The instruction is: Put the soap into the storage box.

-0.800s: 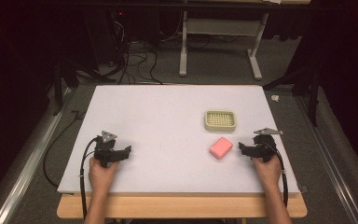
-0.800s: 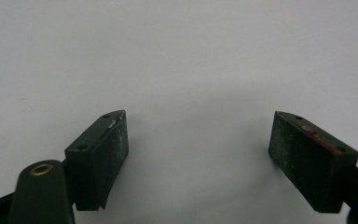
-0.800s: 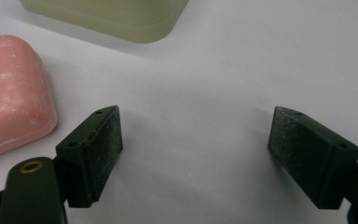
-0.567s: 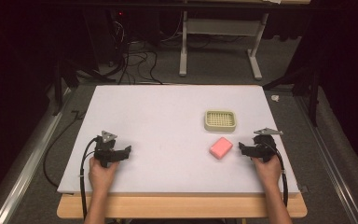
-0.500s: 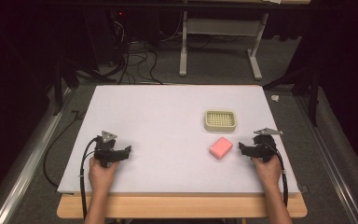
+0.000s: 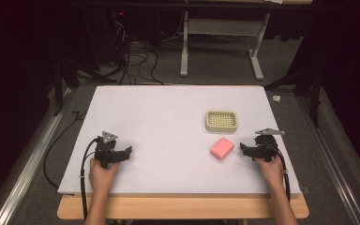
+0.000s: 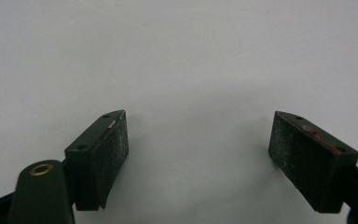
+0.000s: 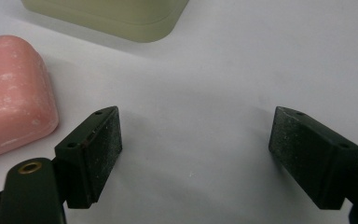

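Resting near right gripper (image 6: 244,150), pink soap bar (image 6: 222,148) judged firm, slippery; best gripped across short sides. Both grippers, left gripper (image 6: 124,153) included, held wide open, empty.

I can read no writing anywhere here (no label, brand, number or sign). The pink soap bar (image 6: 222,148) beside my right gripper (image 6: 244,150) has a plain face with pale scuffs, no stamp that I can make out. The ribbed soap dish (image 6: 221,121) carries no mark, and the white table (image 6: 159,122) is blank.
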A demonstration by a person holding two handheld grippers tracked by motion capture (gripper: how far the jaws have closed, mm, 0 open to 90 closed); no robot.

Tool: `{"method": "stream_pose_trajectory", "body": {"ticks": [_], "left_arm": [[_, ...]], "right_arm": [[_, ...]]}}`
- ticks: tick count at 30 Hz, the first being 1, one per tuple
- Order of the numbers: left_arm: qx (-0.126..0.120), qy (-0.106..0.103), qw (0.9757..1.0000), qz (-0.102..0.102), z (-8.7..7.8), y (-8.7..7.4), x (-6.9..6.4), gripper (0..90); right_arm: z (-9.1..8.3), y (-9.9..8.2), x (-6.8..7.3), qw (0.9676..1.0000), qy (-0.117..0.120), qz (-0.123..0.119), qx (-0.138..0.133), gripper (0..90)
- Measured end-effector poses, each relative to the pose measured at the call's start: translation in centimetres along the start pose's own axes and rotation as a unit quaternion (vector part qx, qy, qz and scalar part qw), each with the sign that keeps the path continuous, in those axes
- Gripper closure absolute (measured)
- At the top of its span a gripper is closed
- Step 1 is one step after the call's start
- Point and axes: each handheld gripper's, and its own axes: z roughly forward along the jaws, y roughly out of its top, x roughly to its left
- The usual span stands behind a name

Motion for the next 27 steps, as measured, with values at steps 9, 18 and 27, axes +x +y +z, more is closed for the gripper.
{"method": "stream_pose_trajectory", "body": {"ticks": [9, 18, 27], "left_arm": [[0.0, 0.0, 1.0, 0.0, 0.0, 0.0, 0.0, 20.4], [0.0, 0.0, 1.0, 0.0, 0.0, 0.0, 0.0, 20.4], [0.0, 0.0, 1.0, 0.0, 0.0, 0.0, 0.0, 20.4]], "right_arm": [[-0.2, 0.0, -0.1, 0.9999, 0.009, 0.005, -0.004, 16.0], [-1.7, -0.1, 0.0, 0.9991, 0.034, 0.007, -0.025, 15.8], [-2.8, -0.2, 1.0, 0.9972, 0.06, -0.01, -0.043, 14.9]]}}
